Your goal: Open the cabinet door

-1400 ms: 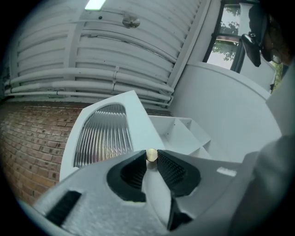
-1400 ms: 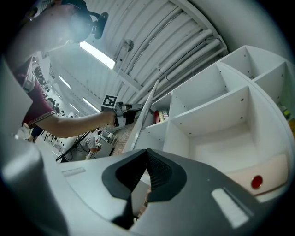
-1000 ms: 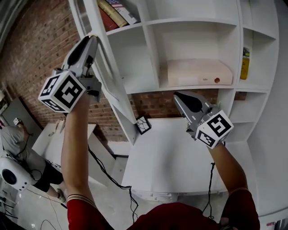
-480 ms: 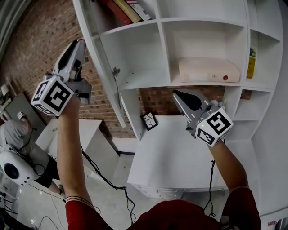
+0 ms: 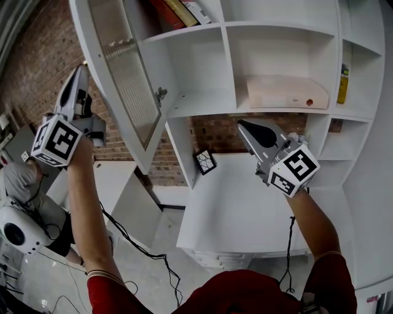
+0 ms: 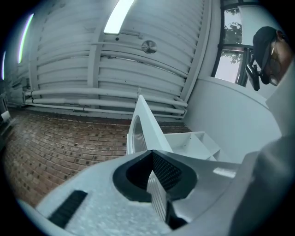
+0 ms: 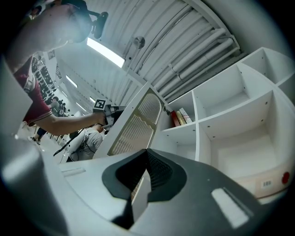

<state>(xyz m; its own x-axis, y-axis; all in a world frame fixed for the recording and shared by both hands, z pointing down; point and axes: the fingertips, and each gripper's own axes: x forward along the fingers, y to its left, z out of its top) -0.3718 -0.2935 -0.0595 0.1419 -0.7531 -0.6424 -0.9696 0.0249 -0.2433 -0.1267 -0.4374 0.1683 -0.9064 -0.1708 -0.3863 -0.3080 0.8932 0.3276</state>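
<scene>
**Door position.** The cabinet door [image 5: 126, 80], a white frame around a ribbed glass panel, stands swung wide out from the shelf cabinet [image 5: 228, 67]. It hangs on a hinge [image 5: 161, 95] at its inner edge. Its long axis is upright, though the head view shows it slanting from upper left to lower right. By this position the opening step appears to be essentially complete.

**Left gripper.** The left gripper [image 5: 78, 72] sits just beside the door's free outer edge, on the side away from the hinge, and is clear of the door. It points upward along the door's length. Its jaws have just been closing. They are now pressed together with nothing between them, and the door edge shows beyond their tips. This is the nearer hand to the door.

**Right gripper.** The right gripper [image 5: 245, 127] is well apart from the door, on the hinge side, in front of the open shelves. Its jaws are also pressed together on nothing.

**Surroundings.**
- Books [image 5: 178, 9] stand in the compartment that the door has uncovered.
- Farther from the door are a beige box [image 5: 285, 92] and a yellow bottle [image 5: 342, 86].
- Below the door's hinge side are a square marker tag [image 5: 206, 162] and the white countertop [image 5: 239, 208].
- A brick wall [image 5: 49, 55] lies behind the door's free edge.

**Clearance.** Nothing stands between the left gripper and the door. Any further swing would carry the door toward the brick wall.
</scene>
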